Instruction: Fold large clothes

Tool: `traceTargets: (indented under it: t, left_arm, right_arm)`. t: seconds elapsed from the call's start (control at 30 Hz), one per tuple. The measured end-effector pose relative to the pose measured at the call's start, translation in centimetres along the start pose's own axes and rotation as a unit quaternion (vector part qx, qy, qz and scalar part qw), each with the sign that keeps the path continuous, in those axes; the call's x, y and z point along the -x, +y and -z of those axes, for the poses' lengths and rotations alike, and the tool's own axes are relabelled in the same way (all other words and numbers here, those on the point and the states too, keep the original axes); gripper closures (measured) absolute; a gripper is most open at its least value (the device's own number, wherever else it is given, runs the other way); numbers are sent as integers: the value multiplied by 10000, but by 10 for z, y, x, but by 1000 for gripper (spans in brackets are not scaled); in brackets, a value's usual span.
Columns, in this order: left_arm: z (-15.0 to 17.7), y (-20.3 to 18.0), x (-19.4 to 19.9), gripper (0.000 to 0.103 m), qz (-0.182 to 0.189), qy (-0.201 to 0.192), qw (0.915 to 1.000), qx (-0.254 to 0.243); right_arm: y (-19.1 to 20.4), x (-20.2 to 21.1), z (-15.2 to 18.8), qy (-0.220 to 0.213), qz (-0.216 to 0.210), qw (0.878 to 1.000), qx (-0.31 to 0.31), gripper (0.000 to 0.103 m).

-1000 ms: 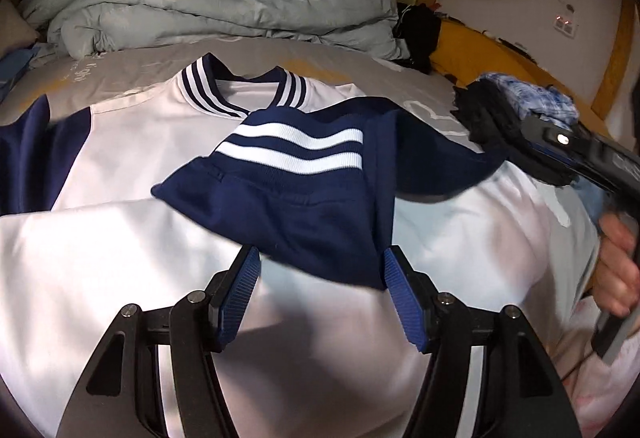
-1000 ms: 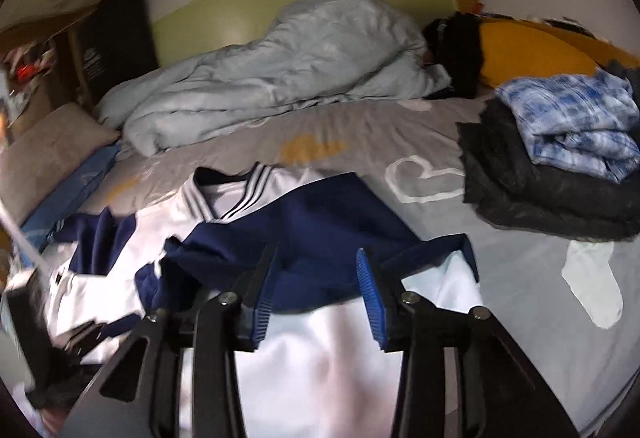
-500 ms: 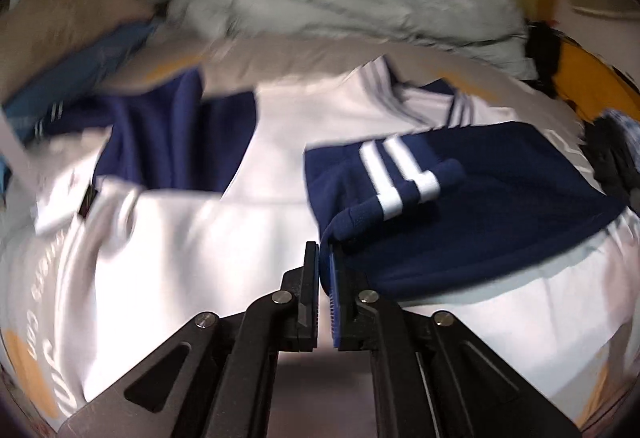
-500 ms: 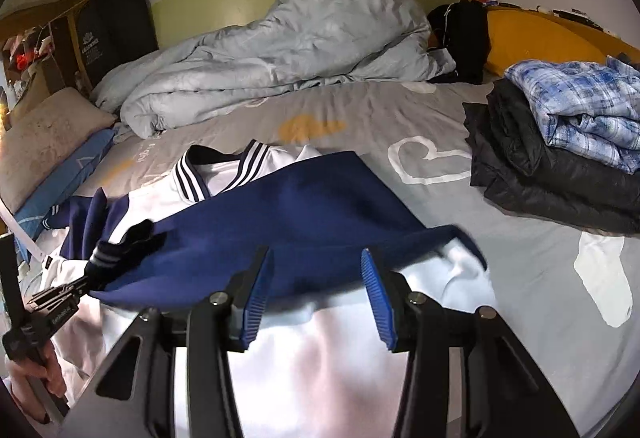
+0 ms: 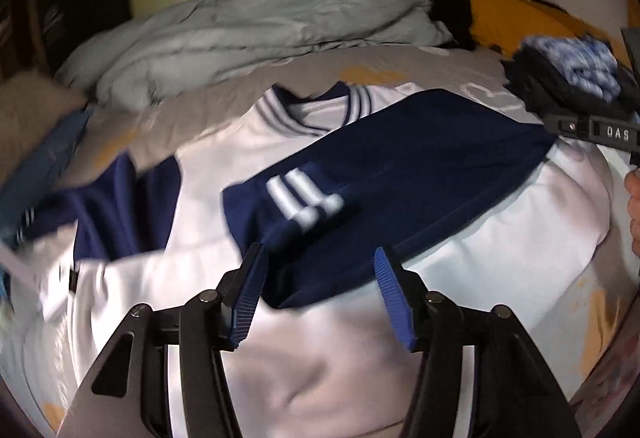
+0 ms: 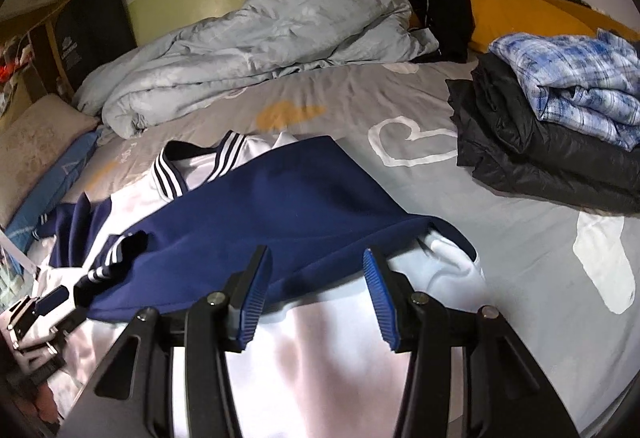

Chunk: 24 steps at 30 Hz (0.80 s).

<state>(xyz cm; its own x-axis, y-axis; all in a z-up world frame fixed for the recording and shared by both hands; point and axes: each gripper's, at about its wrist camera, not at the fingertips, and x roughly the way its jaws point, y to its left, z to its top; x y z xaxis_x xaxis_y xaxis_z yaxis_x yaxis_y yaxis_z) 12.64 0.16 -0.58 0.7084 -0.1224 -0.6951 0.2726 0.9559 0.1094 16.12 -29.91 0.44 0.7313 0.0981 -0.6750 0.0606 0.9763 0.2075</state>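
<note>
A white jacket (image 5: 320, 358) with navy sleeves and a striped collar lies face up on the bed. Its right navy sleeve (image 5: 400, 174) is folded across the chest, its white-striped cuff (image 5: 304, 198) lying on the white front. The other navy sleeve (image 5: 108, 206) lies out to the left. My left gripper (image 5: 318, 294) is open and empty, just short of the folded sleeve's near edge. In the right wrist view the jacket (image 6: 320, 358) and folded sleeve (image 6: 280, 214) show again. My right gripper (image 6: 314, 294) is open and empty above the sleeve's near edge.
A crumpled pale blue duvet (image 6: 260, 38) lies along the far side of the grey bed sheet (image 6: 520, 238). A stack of a black jacket (image 6: 540, 154) and a blue plaid shirt (image 6: 572, 82) sits at the right. A pillow (image 6: 36, 142) lies at the left.
The left gripper shut on the striped cuff, pulled the sleeve across the chest to the left, then opened and let it go. The right gripper stayed open over the sleeve.
</note>
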Motion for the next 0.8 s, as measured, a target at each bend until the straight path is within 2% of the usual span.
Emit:
traceTargets:
  t: [0.1, 0.17, 0.2, 0.23, 0.27, 0.33, 0.37, 0.5, 0.6, 0.67, 0.73, 0.8]
  left_arm:
    - [-18, -4, -19, 41, -98, 165, 9998, -51]
    - [-27, 0, -49, 39, -373, 708, 9968, -8]
    - [-29, 6, -63, 39, -574, 978, 9935, 111]
    - [-29, 19, -72, 41, -689, 1082, 9911, 360]
    - [-28, 33, -74, 42, -753, 1006, 9901, 625]
    - [-22, 62, -74, 42, -1179, 899, 9831, 1071]
    - [-17, 78, -71, 42, -1259, 822, 9796, 1335]
    - [-2, 128, -60, 44, -1156, 593, 9652, 2271]
    - [4, 149, -54, 58, -931, 512, 9571, 2695]
    - [5, 156, -55, 61, -713, 499, 9582, 2724]
    - [4, 161, -58, 61, -337, 537, 9623, 2645]
    - [3, 160, -59, 58, -248, 633, 9656, 2511]
  right_arm:
    - [4, 4, 1, -39, -44, 9999, 90, 58]
    - [6, 7, 3, -66, -21, 9997, 219, 58]
    - [6, 7, 3, -72, 2, 9996, 262, 57]
    - [5, 7, 3, -68, 21, 9996, 270, 57]
    - [2, 6, 3, -51, 24, 9997, 237, 57]
    - [-5, 4, 1, 22, -31, 10000, 72, 57]
    - [-7, 4, 1, 39, -58, 10000, 22, 57]
    - [-8, -3, 1, 140, -46, 9999, -48, 57]
    - [-3, -3, 3, 168, -57, 9998, 89, 57]
    - [0, -2, 4, 142, -20, 9997, 181, 57]
    - [0, -2, 4, 128, 0, 9997, 228, 57]
    - [-1, -2, 4, 138, -16, 9997, 212, 57]
